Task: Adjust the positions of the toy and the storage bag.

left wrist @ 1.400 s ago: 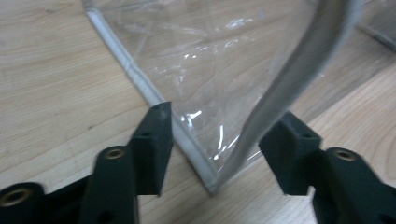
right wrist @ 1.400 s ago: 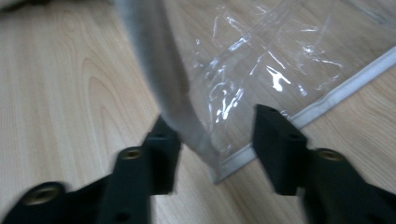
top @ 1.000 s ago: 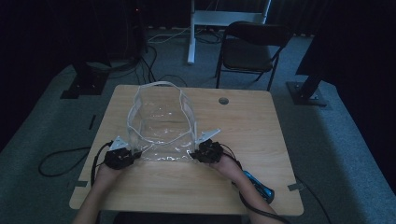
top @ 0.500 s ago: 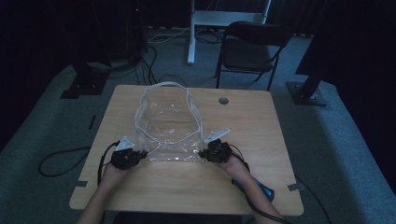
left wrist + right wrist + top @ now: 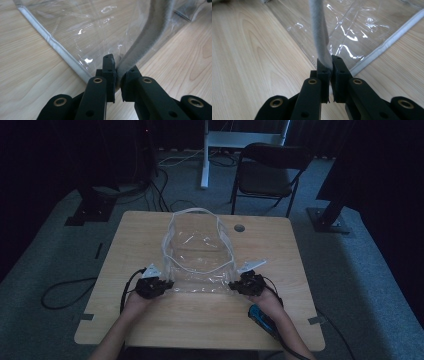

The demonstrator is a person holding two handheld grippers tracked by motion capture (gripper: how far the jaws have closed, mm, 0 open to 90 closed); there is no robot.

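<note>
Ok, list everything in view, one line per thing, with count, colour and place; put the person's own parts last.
Clear plastic bag: one, transparent with grey-white edging, middle of table.
Table: one, light wood, centre.
Blue object: one, blue, table's near right, kind unclear.
Folding chair: one, dark, beyond table.
White stand: one, floor behind table.
Cables: several, black, on floor at left.
Left gripper: one, black, shut on bag's near left corner.
Right gripper: one, black, shut on bag's near right corner.

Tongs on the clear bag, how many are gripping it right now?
2. The left tongs clamp the clear bag at its near left corner; the right tongs clamp its near right corner.
</note>
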